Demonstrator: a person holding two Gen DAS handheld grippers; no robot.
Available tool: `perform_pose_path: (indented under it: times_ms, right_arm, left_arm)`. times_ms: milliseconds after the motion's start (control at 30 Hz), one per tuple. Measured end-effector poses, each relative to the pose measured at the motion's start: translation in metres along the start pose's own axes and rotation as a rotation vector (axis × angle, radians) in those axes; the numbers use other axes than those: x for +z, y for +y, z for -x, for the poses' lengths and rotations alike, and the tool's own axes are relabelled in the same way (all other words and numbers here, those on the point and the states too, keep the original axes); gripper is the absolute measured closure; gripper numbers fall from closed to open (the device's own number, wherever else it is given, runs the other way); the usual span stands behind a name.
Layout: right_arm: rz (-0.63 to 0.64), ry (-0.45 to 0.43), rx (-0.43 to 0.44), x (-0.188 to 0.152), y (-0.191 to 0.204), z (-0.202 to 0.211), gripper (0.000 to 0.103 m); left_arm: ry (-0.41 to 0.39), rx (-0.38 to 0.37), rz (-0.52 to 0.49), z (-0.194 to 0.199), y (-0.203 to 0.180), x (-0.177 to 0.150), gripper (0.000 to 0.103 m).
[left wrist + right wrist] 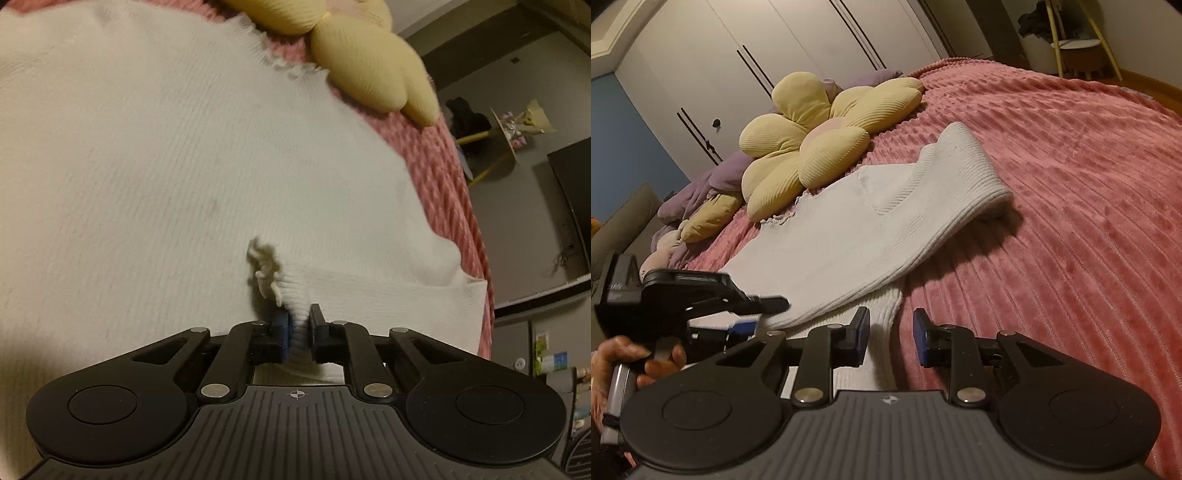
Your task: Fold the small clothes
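White ribbed knit is pinched between the blue pads of the left claw [299, 332], which is clenched on a frilled edge of the small white sweater [184, 166]. The fabric bunches up where the pads meet, so it looks soft, light and stretchy; it should drape and sag rather than hold a crease, and is best taken at a ribbed hem or cuff, as here.

The right claw [891, 338] stands released, its jaws parted and nothing pressed between them. One pad lies over a ribbed strip of the sweater, the other over the bed. Just to its left, the left claw shows from the side, a hand [631, 360] squeezing its handle.

Ahead of both claws the sweater lies spread on a pink ridged bedspread [1071, 184], one end folded over and lifted slightly. Beyond its far edge, touching it, rests a yellow flower-shaped cushion [812, 144], with lilac bedding [713, 184] behind.

No containers are near; a yellow-legged stand [1075, 46] across the room holds things too small to tell.
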State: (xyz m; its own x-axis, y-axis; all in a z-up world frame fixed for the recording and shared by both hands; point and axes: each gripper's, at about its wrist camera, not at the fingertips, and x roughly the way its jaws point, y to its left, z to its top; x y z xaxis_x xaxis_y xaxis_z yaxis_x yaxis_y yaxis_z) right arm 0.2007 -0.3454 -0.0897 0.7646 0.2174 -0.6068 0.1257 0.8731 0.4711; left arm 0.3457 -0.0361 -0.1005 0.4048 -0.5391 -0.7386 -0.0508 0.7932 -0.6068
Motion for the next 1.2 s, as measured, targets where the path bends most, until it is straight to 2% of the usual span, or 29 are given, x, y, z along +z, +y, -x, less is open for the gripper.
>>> perform_pose_path:
  times_ms: [100, 167, 233, 300, 433, 500, 600, 667, 700, 733, 767, 833, 933, 1000, 1033, 1133, 1200]
  right_arm:
    - [0.019, -0.005, -0.004, 0.002, 0.003, 0.002, 0.079]
    - [0.028, -0.011, -0.001, 0.006, 0.005, 0.003, 0.079]
    - [0.017, -0.011, 0.017, 0.011, 0.008, 0.002, 0.079]
    - [0.003, -0.011, 0.043, 0.016, 0.012, -0.002, 0.079]
    - [-0.005, -0.001, 0.081, 0.026, 0.024, -0.021, 0.076]
    - [-0.052, 0.011, 0.095, 0.03, 0.024, -0.034, 0.071]
    - [-0.178, 0.035, 0.115, 0.035, 0.016, -0.053, 0.069]
    - [-0.246, 0.04, 0.119, 0.038, 0.011, -0.064, 0.069]
    - [-0.277, 0.036, 0.117, 0.04, 0.009, -0.069, 0.068]
    - [-0.307, 0.031, 0.116, 0.041, 0.008, -0.073, 0.067]
    - [-0.33, 0.025, 0.115, 0.043, 0.006, -0.078, 0.066]
    - [-0.36, 0.016, 0.092, 0.045, 0.007, -0.087, 0.066]
    - [-0.329, 0.031, 0.038, 0.05, 0.015, -0.102, 0.068]
    - [-0.278, 0.026, 0.028, 0.053, 0.021, -0.107, 0.083]
    - [-0.248, 0.025, 0.016, 0.056, 0.025, -0.109, 0.097]
    - [-0.168, -0.052, -0.013, 0.06, 0.035, -0.102, 0.097]
    - [-0.071, -0.117, -0.067, 0.06, 0.046, -0.095, 0.097]
  left_arm:
    - [-0.076, 0.03, -0.116, 0.024, -0.016, 0.007, 0.092]
    - [-0.16, 0.074, -0.196, 0.05, -0.023, 0.016, 0.092]
    - [-0.256, 0.148, -0.255, 0.077, -0.017, 0.026, 0.092]
    - [-0.312, 0.246, -0.272, 0.093, -0.001, 0.033, 0.092]
    - [-0.308, 0.399, -0.214, 0.102, 0.052, 0.043, 0.092]
    - [-0.287, 0.436, -0.204, 0.1, 0.071, 0.044, 0.091]
    - [-0.273, 0.382, -0.165, 0.097, 0.087, 0.043, 0.089]
    - [-0.288, 0.345, -0.156, 0.097, 0.089, 0.043, 0.079]
    - [-0.293, 0.331, -0.155, 0.097, 0.089, 0.044, 0.079]
    - [-0.299, 0.322, -0.153, 0.096, 0.088, 0.046, 0.08]
    - [-0.305, 0.32, -0.151, 0.096, 0.086, 0.048, 0.087]
    - [-0.312, 0.321, -0.162, 0.095, 0.082, 0.052, 0.09]
    - [-0.337, 0.331, -0.176, 0.095, 0.079, 0.057, 0.092]
    - [-0.382, 0.312, -0.2, 0.1, 0.078, 0.059, 0.093]
    - [-0.413, 0.3, -0.215, 0.104, 0.076, 0.059, 0.093]
    - [-0.488, 0.273, -0.251, 0.114, 0.073, 0.061, 0.093]
    - [-0.507, 0.27, -0.256, 0.114, 0.074, 0.063, 0.092]
